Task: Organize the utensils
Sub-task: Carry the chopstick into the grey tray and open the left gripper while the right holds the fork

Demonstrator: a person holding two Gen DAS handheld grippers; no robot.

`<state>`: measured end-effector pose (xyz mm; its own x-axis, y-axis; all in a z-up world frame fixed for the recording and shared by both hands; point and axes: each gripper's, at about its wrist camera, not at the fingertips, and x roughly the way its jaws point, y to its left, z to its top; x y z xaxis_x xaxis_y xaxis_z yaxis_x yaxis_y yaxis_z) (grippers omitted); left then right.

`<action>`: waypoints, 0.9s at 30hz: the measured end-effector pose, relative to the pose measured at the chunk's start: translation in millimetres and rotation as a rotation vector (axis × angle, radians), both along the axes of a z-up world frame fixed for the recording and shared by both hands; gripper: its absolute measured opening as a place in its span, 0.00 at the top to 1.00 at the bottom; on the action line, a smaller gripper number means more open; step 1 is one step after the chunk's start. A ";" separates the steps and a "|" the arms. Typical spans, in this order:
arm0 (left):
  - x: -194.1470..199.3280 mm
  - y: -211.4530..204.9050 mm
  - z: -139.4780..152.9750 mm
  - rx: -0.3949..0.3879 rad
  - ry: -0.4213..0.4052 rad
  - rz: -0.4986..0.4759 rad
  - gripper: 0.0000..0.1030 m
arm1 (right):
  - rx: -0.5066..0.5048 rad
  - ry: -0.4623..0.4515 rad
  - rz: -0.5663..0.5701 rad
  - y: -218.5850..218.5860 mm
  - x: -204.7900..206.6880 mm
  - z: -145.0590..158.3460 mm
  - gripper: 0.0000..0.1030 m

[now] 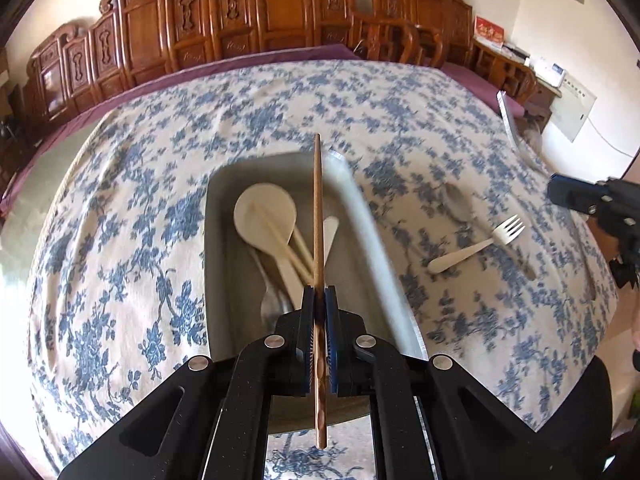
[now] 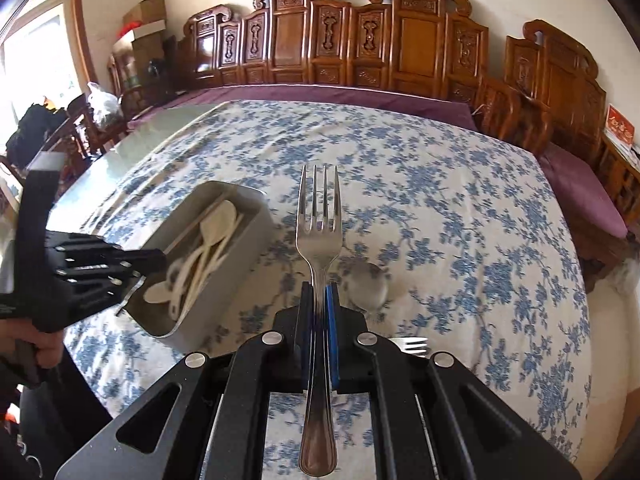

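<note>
My left gripper point(image 1: 319, 294) is shut on a brown wooden chopstick point(image 1: 318, 208) and holds it above a grey tray point(image 1: 224, 264). The tray holds a cream rice paddle point(image 1: 265, 213), pale chopsticks and several other cream utensils. My right gripper point(image 2: 319, 290) is shut on a metal fork point(image 2: 319, 236), tines pointing away, above the cloth to the right of the tray point(image 2: 256, 236). A cream plastic fork point(image 1: 476, 246) and a metal spoon point(image 1: 460, 200) lie on the cloth right of the tray. The spoon point(image 2: 370, 286) and the plastic fork's tines point(image 2: 412, 345) also show under my right gripper.
The table wears a blue floral cloth point(image 1: 120, 240). Carved wooden furniture point(image 1: 256, 12) and purple cushions point(image 2: 580, 188) line the far side. The right gripper point(image 1: 600, 208) shows at the left view's right edge; the left gripper point(image 2: 88, 276) shows over the tray's near end.
</note>
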<state>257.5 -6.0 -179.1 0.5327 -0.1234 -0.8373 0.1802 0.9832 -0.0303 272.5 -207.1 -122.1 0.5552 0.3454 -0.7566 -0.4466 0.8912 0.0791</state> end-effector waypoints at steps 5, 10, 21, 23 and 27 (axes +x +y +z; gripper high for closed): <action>6.4 1.4 -11.2 -0.007 0.024 0.001 0.96 | -0.001 0.002 0.015 7.7 -6.2 1.6 0.92; 15.0 2.7 -18.7 -0.013 0.042 0.002 0.96 | -0.004 -0.001 0.025 10.6 -10.7 4.3 0.92; 16.5 16.5 -16.2 -0.027 0.039 0.026 0.91 | -0.007 0.016 0.043 29.6 -11.6 0.6 0.92; 11.5 21.4 -9.4 -0.030 0.021 0.026 0.90 | -0.007 0.017 0.050 37.3 -9.9 0.3 0.92; -1.2 34.0 4.6 -0.028 -0.018 0.030 0.90 | -0.002 0.024 0.071 60.6 -6.0 -2.4 0.92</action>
